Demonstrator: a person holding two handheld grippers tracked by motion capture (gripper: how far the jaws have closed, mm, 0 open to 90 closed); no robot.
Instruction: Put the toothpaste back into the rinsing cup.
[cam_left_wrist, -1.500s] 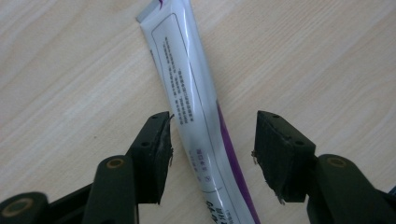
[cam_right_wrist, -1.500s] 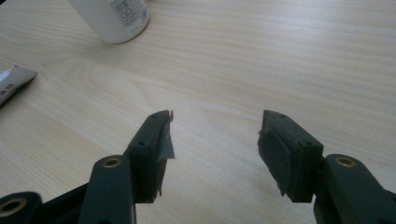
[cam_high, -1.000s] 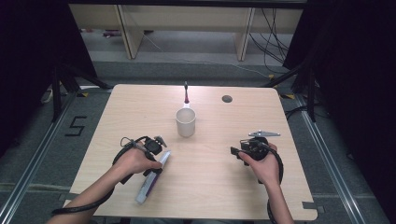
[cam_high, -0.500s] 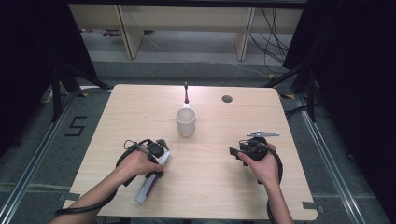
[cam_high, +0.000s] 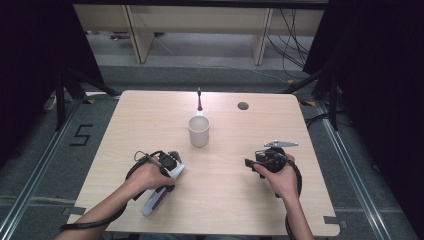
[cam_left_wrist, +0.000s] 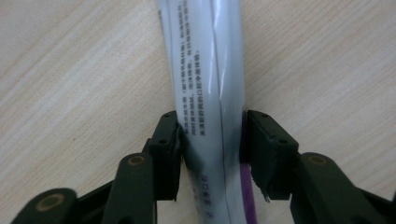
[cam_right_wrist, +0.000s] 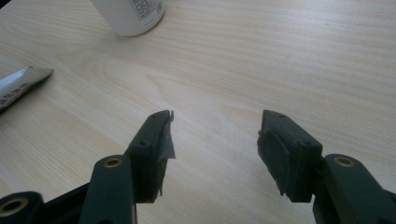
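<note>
Left gripper clamped on a white tube lying on the bench.

The tube (cam_left_wrist: 210, 93), white with small print and a purple edge, lies flat on the bench (cam_high: 235, 200), toward the person from the white cup (cam_high: 199, 131) and to its left. The left gripper (cam_left_wrist: 212, 140) has both jaws pressed against the tube's sides. The right gripper (cam_right_wrist: 215, 140), right of the cup and well apart from the tube, stands wide open over bare wood, holding nothing.

White cup (cam_high: 199, 131) mid-table, bare wood (cam_high: 240, 200) between hands
</note>
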